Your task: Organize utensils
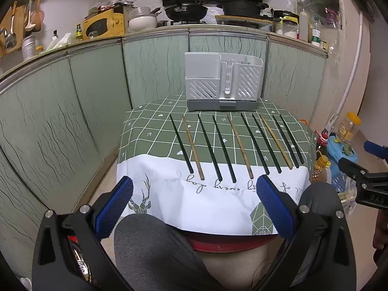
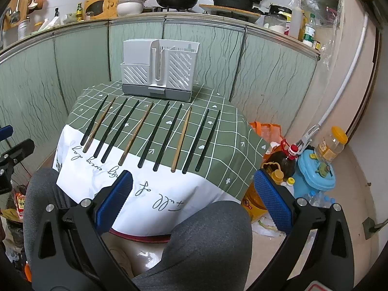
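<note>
Both claws hang wide open and empty, short of the near edge of the small table (image 1: 135, 131). Ahead of the left gripper (image 1: 194, 202), the white strip of tablecloth (image 1: 169, 194) lies bare up to the near tips of 10 chopsticks (image 1: 219, 146). These lie side by side in 1 row with narrow gaps, closing the table's middle from left to right. Beyond them the white cutlery holder (image 1: 223, 82) stands upright at the far edge, its top open. Under both claws the person's grey-clad knees (image 2: 208, 240) press against the table. Right of the right gripper (image 2: 192, 198), oil bottles (image 2: 286, 160) and a blue tub (image 2: 315, 172) crowd the floor. Green cabinet panels (image 1: 72, 111) wall in the left and far sides.
</note>
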Tool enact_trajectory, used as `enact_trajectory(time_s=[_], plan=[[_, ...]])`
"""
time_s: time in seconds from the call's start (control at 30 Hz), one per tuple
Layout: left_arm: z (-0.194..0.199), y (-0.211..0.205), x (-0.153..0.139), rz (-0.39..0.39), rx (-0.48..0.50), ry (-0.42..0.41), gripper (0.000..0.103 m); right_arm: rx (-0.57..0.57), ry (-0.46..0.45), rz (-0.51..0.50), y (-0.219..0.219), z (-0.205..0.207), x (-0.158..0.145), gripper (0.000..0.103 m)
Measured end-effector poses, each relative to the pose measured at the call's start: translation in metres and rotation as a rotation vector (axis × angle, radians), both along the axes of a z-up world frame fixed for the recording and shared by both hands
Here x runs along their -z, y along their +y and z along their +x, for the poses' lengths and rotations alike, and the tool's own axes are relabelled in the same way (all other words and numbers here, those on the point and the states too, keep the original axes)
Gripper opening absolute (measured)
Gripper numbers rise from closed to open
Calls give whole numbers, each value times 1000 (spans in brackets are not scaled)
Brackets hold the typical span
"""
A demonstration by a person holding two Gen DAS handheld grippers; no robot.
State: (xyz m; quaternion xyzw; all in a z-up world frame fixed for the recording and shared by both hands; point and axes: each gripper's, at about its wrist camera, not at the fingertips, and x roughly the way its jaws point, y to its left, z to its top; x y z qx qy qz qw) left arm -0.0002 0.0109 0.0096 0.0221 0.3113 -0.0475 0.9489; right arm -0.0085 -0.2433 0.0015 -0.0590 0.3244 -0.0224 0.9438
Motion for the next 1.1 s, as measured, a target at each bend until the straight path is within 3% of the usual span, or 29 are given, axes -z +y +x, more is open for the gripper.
enact_trajectory(time_s=[0.67, 1.1], plan=[[19, 9, 5, 38, -4, -16, 99, 4, 24, -2, -12, 10, 9, 96], [47, 21, 18, 44, -39, -23, 99, -8, 41, 56, -35, 36, 25, 96]])
